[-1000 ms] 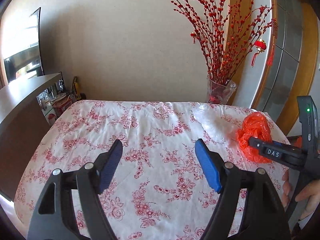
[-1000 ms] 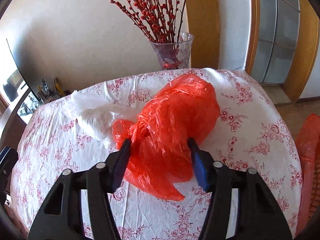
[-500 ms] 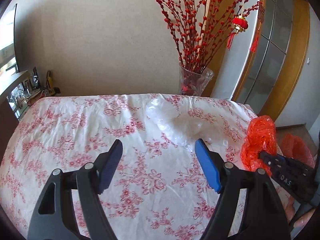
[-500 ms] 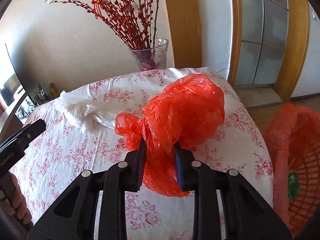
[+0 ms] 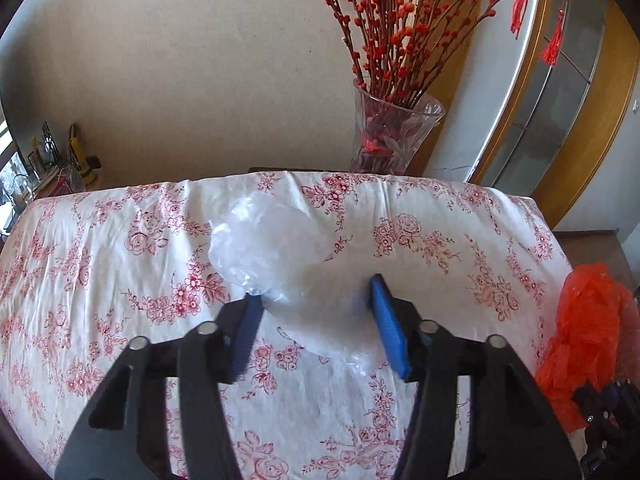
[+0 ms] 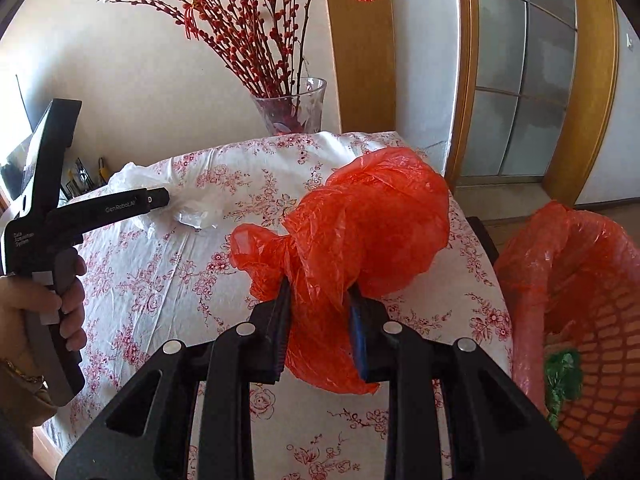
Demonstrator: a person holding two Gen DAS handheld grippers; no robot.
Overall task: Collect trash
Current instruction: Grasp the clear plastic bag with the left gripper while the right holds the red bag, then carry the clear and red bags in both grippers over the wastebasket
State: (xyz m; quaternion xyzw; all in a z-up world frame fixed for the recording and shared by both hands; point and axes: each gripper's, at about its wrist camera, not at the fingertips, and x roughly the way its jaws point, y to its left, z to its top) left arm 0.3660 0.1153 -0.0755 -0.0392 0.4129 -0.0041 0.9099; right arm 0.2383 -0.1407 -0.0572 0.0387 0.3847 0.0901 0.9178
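Note:
A crumpled clear plastic bag (image 5: 276,252) lies on the floral tablecloth (image 5: 120,280). My left gripper (image 5: 316,312) is open, its blue pads on either side of the bag's near end. My right gripper (image 6: 320,312) is shut on a crumpled red plastic bag (image 6: 368,224) and holds it above the table's right part. The red bag also shows at the right edge of the left wrist view (image 5: 584,332). The left gripper and the clear bag (image 6: 192,212) show in the right wrist view.
A red mesh basket lined with a red bag (image 6: 580,300) stands on the floor right of the table, with something green inside. A glass vase of red berry branches (image 5: 388,136) stands behind the table's far edge. A sideboard with small items (image 5: 48,168) is at the left.
My left gripper has moved forward and right until its pads flank the clear bag. My right gripper closed on the red bag, lifted it, and swung toward the basket.

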